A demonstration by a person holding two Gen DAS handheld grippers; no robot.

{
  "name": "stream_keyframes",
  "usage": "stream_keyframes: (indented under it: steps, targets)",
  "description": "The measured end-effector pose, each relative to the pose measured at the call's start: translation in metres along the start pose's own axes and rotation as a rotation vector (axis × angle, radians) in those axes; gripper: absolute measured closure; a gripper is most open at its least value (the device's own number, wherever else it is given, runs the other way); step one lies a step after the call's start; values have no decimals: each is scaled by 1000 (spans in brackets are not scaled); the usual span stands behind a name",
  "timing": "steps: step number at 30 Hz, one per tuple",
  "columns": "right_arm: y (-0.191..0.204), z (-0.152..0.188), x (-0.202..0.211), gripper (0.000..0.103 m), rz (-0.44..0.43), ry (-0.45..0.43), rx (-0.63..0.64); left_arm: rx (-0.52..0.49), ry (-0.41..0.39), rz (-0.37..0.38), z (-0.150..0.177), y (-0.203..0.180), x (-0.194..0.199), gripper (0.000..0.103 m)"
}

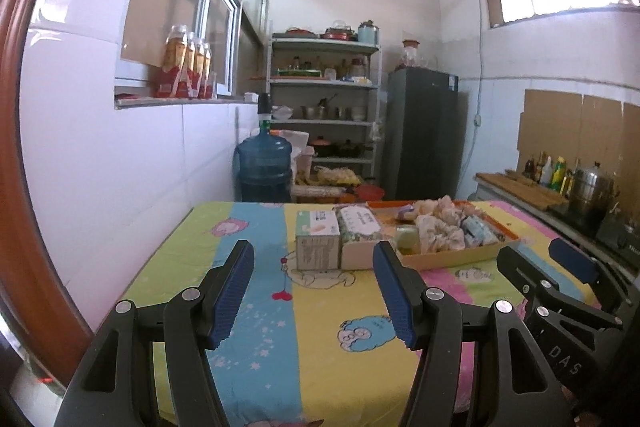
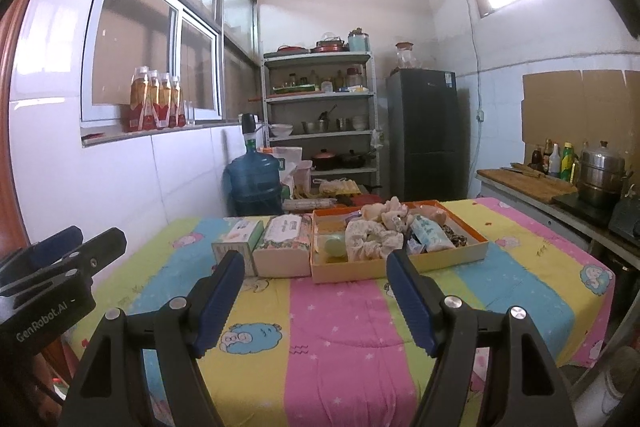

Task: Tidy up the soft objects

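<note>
An orange cardboard tray (image 2: 448, 259) sits at the far side of the table with soft items in it: a cream scrunchie (image 2: 370, 239), a pale green sponge (image 2: 335, 246), a blue-white tissue pack (image 2: 430, 233) and a plush toy (image 2: 390, 209). Left of the tray lie a wet-wipes pack (image 2: 282, 227) on a box and a green tissue box (image 2: 236, 237). My right gripper (image 2: 316, 259) is open and empty, short of the tray. My left gripper (image 1: 314, 251) is open and empty, facing the tissue box (image 1: 318, 245) and tray (image 1: 460, 255). The right gripper (image 1: 560, 259) shows at the left view's right edge.
The table wears a striped cartoon cloth (image 2: 328, 339). A blue water jug (image 2: 252, 181), a metal shelf of pots (image 2: 320, 115) and a dark fridge (image 2: 426, 131) stand behind it. A counter (image 2: 532, 187) with bottles and a steel pot runs along the right wall.
</note>
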State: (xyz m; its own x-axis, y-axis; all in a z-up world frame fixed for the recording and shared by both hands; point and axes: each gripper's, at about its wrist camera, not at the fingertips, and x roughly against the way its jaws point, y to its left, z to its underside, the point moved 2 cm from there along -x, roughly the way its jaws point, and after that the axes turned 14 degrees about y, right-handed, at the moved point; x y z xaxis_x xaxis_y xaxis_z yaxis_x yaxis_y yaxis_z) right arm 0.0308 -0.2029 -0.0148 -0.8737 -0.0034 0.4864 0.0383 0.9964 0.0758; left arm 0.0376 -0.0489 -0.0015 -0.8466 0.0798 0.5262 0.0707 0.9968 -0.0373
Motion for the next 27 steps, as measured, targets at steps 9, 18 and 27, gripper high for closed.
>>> stream_keyframes:
  steps: [9,18,27]
  targets:
    - [-3,7,-6,30,-9,51,-46,-36,18,5,2,-6,-3,39]
    - [-6,8,-5,30,3,56,-49,-42,30,12,3,-10,-5,39]
    - [-6,8,-4,30,-1,62,-51,-37,35,24,4,-9,-6,39]
